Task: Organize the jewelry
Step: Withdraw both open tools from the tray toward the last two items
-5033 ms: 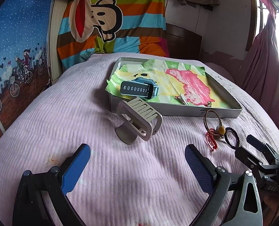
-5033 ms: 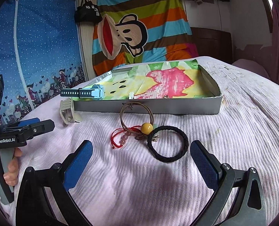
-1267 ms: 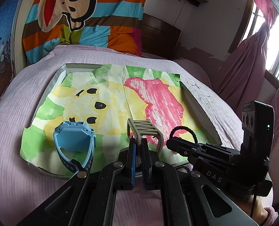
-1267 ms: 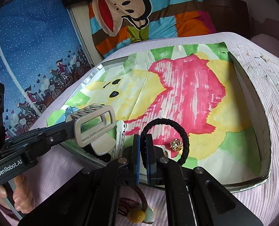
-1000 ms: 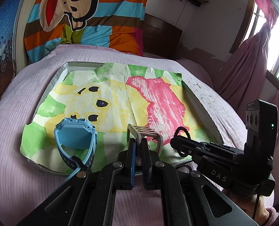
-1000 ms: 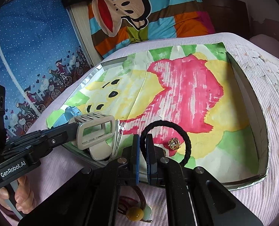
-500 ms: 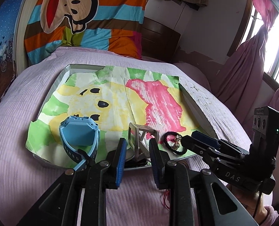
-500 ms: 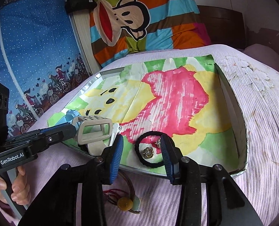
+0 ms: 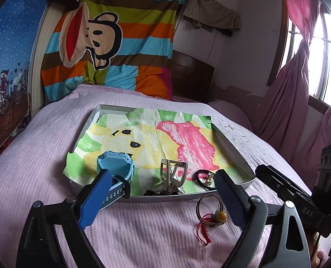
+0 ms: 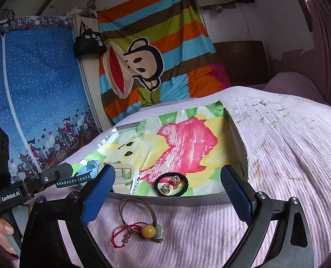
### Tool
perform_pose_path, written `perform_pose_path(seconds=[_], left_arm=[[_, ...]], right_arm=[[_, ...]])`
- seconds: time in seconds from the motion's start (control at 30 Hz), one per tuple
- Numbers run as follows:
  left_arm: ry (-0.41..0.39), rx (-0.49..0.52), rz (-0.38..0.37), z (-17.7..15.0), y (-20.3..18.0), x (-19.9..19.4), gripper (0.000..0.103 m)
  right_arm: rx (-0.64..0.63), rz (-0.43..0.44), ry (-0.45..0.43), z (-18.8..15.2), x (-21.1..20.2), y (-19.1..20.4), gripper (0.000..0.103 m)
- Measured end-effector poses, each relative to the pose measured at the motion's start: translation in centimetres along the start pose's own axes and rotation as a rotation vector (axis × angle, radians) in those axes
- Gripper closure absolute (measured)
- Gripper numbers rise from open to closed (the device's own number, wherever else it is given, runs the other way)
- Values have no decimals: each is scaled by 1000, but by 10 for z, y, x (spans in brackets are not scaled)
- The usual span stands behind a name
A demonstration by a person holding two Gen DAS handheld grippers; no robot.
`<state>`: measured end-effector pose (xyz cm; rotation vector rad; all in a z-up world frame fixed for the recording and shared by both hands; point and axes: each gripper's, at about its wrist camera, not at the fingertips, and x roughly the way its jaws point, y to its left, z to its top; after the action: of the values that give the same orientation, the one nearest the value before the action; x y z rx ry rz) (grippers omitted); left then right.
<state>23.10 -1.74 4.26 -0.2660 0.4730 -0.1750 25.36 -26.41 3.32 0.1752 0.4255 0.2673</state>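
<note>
A shallow grey tray (image 9: 234, 154) lies on a pink ribbed bedspread (image 9: 42, 147), lined with paper painted with yellow and pink cartoon shapes on green. Along its near edge sit the jewelry pieces. A light blue watch (image 9: 115, 166) with a dark perforated strap stands at the left. Beside it a beige hair claw clip (image 9: 173, 173) rests with its rectangular frame tilted up. To its right a black hair tie (image 10: 171, 186) lies flat, ringing two small gold earrings (image 10: 165, 187).

Outside the tray, just in front of its near wall, a brown cord bracelet (image 10: 137, 214) with a round amber bead lies on the bedspread, tangled with a thin red string bracelet (image 10: 120, 239) carrying small pinkish beads.

The left gripper (image 9: 160, 197) hovers before the tray, its blue-padded jaws opening wide, with nothing between them. The right gripper (image 10: 167, 197) does the same, jaws opening and empty, above the two bracelets. A hand (image 10: 2, 232) grips the left tool's handle.

A striped cartoon monkey blanket (image 9: 112, 38) hangs behind the bed.
</note>
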Motion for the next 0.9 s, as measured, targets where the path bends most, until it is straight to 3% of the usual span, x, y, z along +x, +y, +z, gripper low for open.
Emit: perform_pose_path(seconds=[0.1,0.3,0.6,0.9], left_arm=[[-47,40,25,-4,-3,-11,1],[-93,110,50,-14,-13,-31,0],[-127,135,70,-33,-13,-49,0],[-108,141,61,-45,-10,-54,0]], right_arm=[[-12,-10,-48,0,-16,2,2],[-38,-21,-87,-4,-41,9,1],[-87,-45,-162,-20,-80,18,1],[-129,-59,-177,-30,-95,25,1]])
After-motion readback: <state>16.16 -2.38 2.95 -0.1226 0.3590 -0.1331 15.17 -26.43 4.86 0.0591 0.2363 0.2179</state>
